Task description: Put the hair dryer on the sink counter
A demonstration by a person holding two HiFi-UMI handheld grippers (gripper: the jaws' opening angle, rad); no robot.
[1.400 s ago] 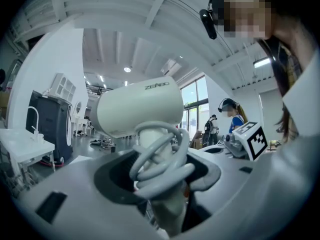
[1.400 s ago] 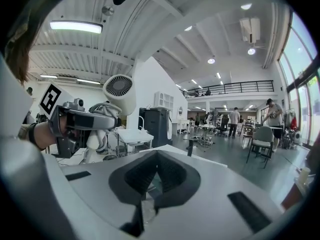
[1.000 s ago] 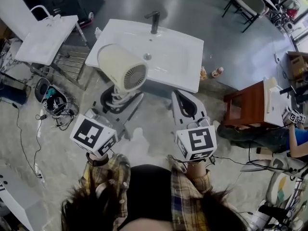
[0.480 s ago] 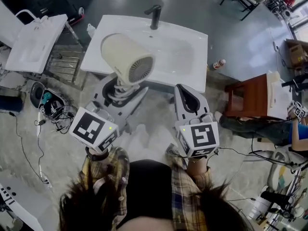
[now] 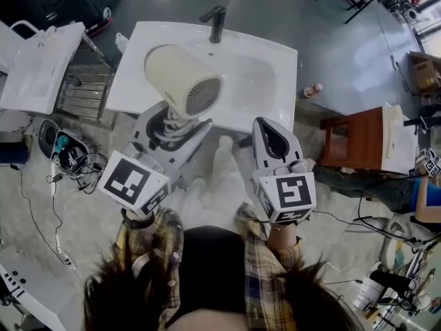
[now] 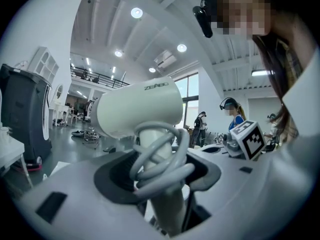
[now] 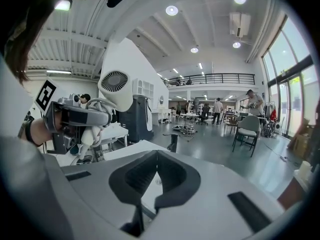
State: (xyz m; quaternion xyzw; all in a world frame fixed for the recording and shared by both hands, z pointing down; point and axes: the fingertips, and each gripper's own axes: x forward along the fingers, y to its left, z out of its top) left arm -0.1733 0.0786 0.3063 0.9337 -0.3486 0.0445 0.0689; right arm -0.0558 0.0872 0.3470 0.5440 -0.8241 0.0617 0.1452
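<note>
The task is about half done, as I judge it. The hair dryer (image 5: 180, 81) is lifted and carried, but it is not yet put down. The left tongs (image 5: 169, 131) are clamped on its handle, where the grey cord (image 6: 161, 159) is wound around. The cream body stands upright above these tongs. Its round grille faces back toward the person and its mouth points away.

The right tongs (image 5: 269, 133) are together, tip against tip, with nothing between them. They are just beside the left tongs, on their right, and take no part in the carrying.

The white sink (image 5: 272, 54) is directly ahead of both tongs and lower than them, with the black tap (image 5: 216, 21) at its far edge. In the head view the dryer body covers the left part of the sink, but it hangs in the air and touches nothing there. From the right gripper view the sink's near edge shows just past the closed tips.

What is left, I think: bring the left tongs forward and down over the flat rim beside the bowl, lay the dryer there so it does not roll into the bowl, and then open the tongs.
</note>
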